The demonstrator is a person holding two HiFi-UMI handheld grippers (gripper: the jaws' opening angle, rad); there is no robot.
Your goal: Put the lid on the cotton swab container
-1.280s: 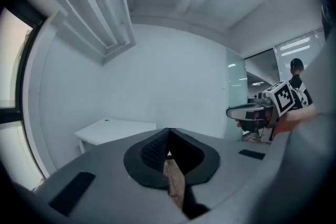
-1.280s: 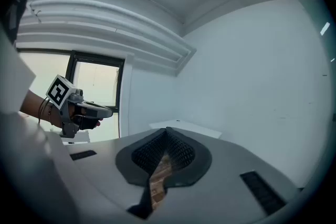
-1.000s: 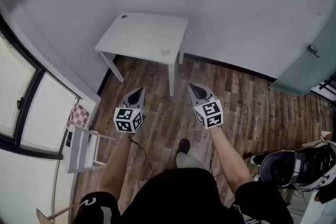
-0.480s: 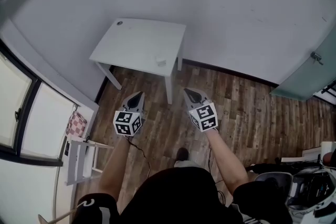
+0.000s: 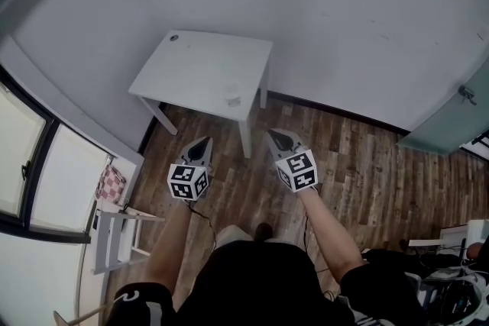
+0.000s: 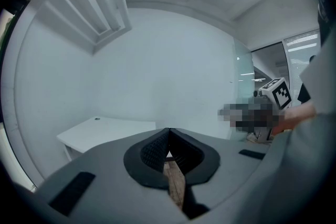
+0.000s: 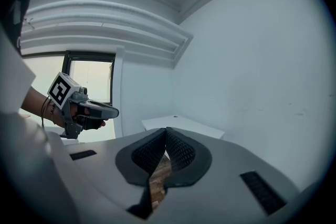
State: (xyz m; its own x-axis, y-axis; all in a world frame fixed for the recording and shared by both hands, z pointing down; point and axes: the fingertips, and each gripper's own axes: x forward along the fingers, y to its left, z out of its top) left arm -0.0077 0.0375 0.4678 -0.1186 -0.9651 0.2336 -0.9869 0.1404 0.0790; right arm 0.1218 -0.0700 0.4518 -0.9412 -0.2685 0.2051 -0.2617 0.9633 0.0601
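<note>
Head view, small pale container [image 5: 233, 98] on white table [image 5: 191, 66], left hand-held gripper [image 5: 202, 142] and right hand-held gripper [image 5: 276, 136] closed, empty

- desk [image 5: 200, 69]: white top, smooth and matt.
- floor [image 5: 367, 164]: brown wood planks with streaky grain and a slight sheen.
- wall [image 5: 321, 4]: plain, pale, matt paint.
- left gripper [image 6: 168, 131]: smooth, matt grey shell, plastic-looking; fingers [image 6: 153, 150] black, finely ribbed.
- cloth [image 5: 111, 183]: red-and-white check weave.
</note>
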